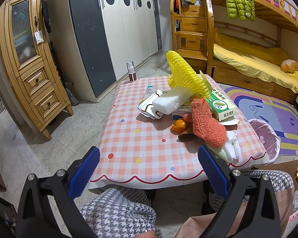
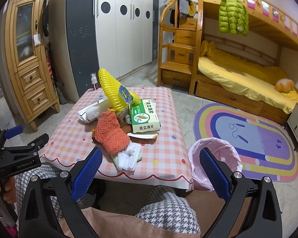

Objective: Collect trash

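A pile of trash lies on the pink checked table (image 1: 141, 144) (image 2: 164, 154): yellow foam net (image 1: 185, 75) (image 2: 113, 91), green medicine box (image 1: 221, 104) (image 2: 146, 117), orange foam net (image 1: 207, 125) (image 2: 111, 131), white foam block (image 1: 169, 101), orange peel (image 1: 179, 126), crumpled tissue (image 1: 231, 145) (image 2: 129, 156). A bin with a pink liner (image 1: 265, 136) (image 2: 214, 158) stands right of the table. My left gripper (image 1: 149, 172) is open and empty before the table's near edge. My right gripper (image 2: 151, 170) is open and empty, nearer the bin.
A spray bottle (image 1: 131, 71) (image 2: 94, 81) stands at the table's far corner. A wooden cabinet (image 1: 29, 59) is at left, wardrobes behind, a bunk bed (image 2: 248, 75) at right, a rainbow rug (image 2: 252, 138) on the floor. My knees are below the grippers.
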